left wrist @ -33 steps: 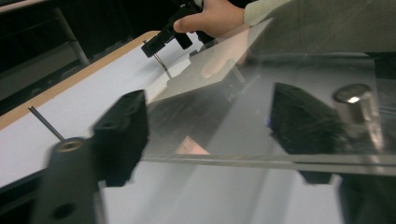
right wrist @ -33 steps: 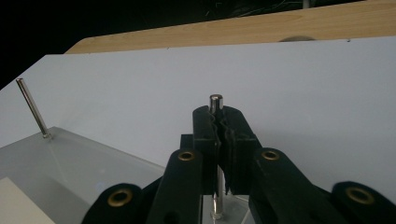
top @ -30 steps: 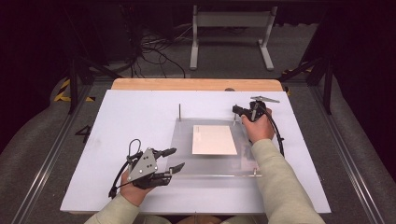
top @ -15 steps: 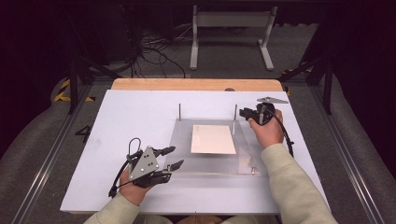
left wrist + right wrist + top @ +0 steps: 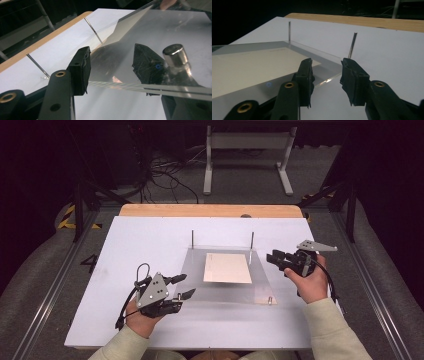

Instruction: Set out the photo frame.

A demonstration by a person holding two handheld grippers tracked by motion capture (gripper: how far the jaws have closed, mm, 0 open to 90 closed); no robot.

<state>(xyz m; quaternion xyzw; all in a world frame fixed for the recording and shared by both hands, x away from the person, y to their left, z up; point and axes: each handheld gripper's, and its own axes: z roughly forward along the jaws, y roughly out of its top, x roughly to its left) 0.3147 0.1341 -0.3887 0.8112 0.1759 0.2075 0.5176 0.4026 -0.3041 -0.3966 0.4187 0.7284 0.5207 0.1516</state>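
The clear, rigid acrylic sheet (image 5: pixel 225 275) with a pale rectangular card (image 5: pixel 227 268) on or under it was seen lying flat at the middle of the white tabletop (image 5: pixel 125 245), its far edge against two thin upright metal pins (image 5: pixel 192 239); it was judged stiff, smooth, slippery and light, best taken by its thin edges. Its long axis was judged to run from the tabletop's left edge to its right. The left gripper (image 5: pixel 180 286) was set at the sheet's near-left edge, jaws apart with the edge between them and not yet clamped, while the right gripper (image 5: pixel 272 258) was held just beside the right edge, jaws parted and empty.
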